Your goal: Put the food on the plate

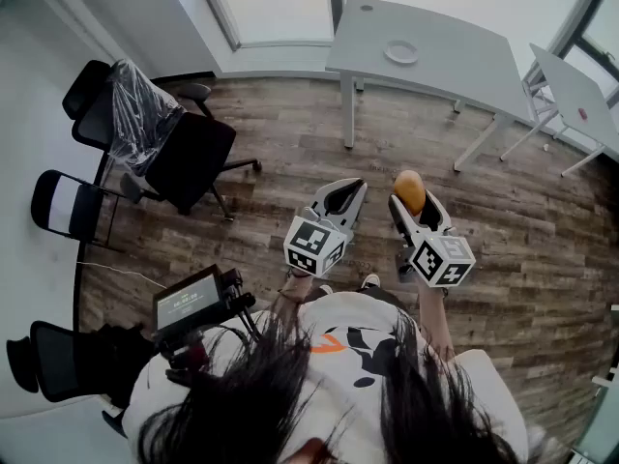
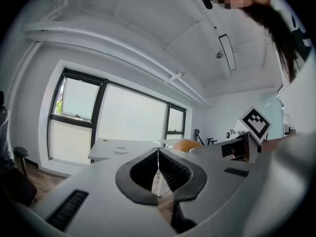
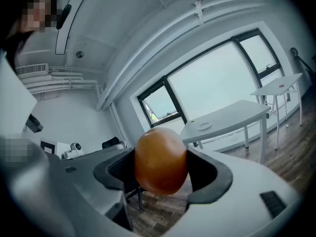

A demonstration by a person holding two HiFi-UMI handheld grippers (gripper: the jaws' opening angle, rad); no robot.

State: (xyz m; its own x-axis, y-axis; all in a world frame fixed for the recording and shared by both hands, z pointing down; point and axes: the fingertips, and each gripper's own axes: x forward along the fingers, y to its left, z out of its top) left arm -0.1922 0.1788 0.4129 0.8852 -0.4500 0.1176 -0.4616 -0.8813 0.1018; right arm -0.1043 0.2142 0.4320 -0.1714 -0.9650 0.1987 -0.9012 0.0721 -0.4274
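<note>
The orange-brown rounded piece of food [image 3: 160, 159] is clamped in the right claw [image 1: 414, 206], whose jaws are held wide around it, pressing on both of its sides. It is carried in the air well short of the small round white plate [image 1: 400, 52]. The left claw [image 2: 158, 169] is closed tip to tip with nothing in it, and is held level with the other, equally far from the plate.

A drop is the main risk. The food is smooth and bulges beyond the jaws, so a jolt on the way to the plate could let it slip onto the wooden plank floor [image 1: 290, 124] that lies between here and the plate. The plate is also set near the far edge of the white rectangular surface [image 1: 455, 56], so a hasty release could send the food rolling off.

What kind of food it is cannot be told. The plate is too small to be judged empty. The pad contact is hidden behind the food's bulge.
</note>
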